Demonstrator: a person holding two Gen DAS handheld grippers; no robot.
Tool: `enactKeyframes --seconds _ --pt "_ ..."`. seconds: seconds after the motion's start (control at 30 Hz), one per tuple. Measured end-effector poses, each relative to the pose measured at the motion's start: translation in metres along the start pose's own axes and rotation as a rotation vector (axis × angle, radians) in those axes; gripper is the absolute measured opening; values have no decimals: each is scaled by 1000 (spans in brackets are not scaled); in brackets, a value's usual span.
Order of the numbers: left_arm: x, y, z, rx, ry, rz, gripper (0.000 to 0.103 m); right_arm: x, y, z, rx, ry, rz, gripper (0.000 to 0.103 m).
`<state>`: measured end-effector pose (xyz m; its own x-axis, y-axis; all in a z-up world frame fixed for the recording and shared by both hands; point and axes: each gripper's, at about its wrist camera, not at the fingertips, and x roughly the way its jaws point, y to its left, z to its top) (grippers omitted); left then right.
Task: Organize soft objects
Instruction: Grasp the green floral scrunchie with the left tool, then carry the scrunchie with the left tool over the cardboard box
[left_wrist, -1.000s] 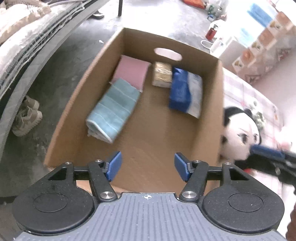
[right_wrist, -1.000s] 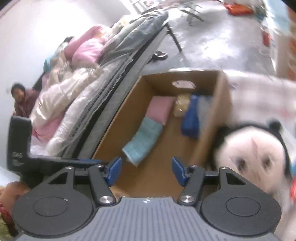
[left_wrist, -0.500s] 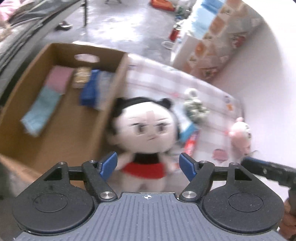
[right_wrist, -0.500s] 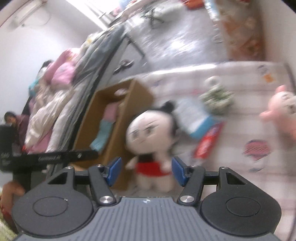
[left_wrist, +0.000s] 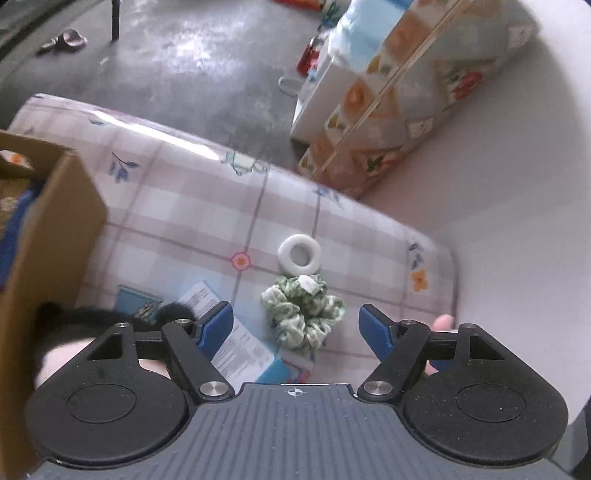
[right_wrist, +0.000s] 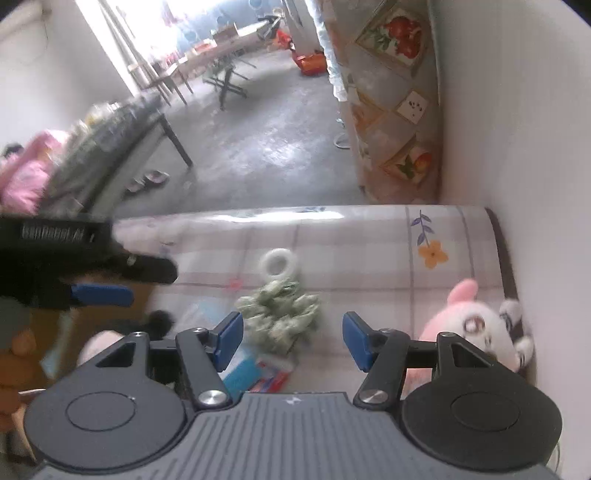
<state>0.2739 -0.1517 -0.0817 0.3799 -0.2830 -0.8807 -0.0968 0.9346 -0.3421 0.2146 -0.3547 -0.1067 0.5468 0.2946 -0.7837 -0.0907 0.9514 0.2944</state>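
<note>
A green-and-white scrunchie (left_wrist: 303, 314) lies on the checked tablecloth (left_wrist: 177, 206), just beyond my open, empty left gripper (left_wrist: 296, 325). A white ring (left_wrist: 299, 254) lies behind it. The black-haired doll (left_wrist: 70, 332) sits at the lower left beside the cardboard box (left_wrist: 55, 229). In the right wrist view the scrunchie (right_wrist: 280, 314) lies ahead of my open, empty right gripper (right_wrist: 293, 336). A pink plush (right_wrist: 469, 328) sits at the right by the wall. The left gripper's blue fingertip (right_wrist: 101, 294) shows at the left.
A blue packet with a paper leaflet (left_wrist: 236, 332) and a red-and-blue pack (right_wrist: 269, 376) lie on the cloth near the scrunchie. A white wall (right_wrist: 517, 147) bounds the table on the right. A patterned cabinet (left_wrist: 388, 103) stands beyond the table's far edge.
Both grippers have swung right, away from the box and over the table. The doll has slid to the lower left of both views; the scrunchie now lies ahead of both grippers.
</note>
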Motion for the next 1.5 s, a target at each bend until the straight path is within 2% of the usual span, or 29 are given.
enactKeyframes --seconds 0.13,0.2,0.33,0.53,0.73,0.9,0.97,1.07,1.2,1.5 --pt "47 -11 14 19 71 43 69 41 -4 5 -18 38 -12 59" --pt "68 -15 17 48 113 51 68 58 -10 6 18 60 19 59" --pt "102 -14 20 52 199 83 67 80 -20 11 35 84 23 59" --pt "116 0 27 -3 219 64 65 87 -35 12 97 117 109 58" --pt "134 2 29 -20 271 30 53 100 -35 8 87 153 145 50" --pt "142 3 26 -6 284 35 33 114 -35 2 108 180 162 38" --pt "145 4 26 -15 292 33 22 118 -34 1 113 190 164 33" --pt "147 6 23 -19 295 37 13 121 -32 -1 113 188 160 27" --pt "145 8 21 -35 285 24 10 119 -33 -2 111 176 162 15" --pt "102 8 18 -90 245 -93 9 62 -24 7 120 86 179 13"
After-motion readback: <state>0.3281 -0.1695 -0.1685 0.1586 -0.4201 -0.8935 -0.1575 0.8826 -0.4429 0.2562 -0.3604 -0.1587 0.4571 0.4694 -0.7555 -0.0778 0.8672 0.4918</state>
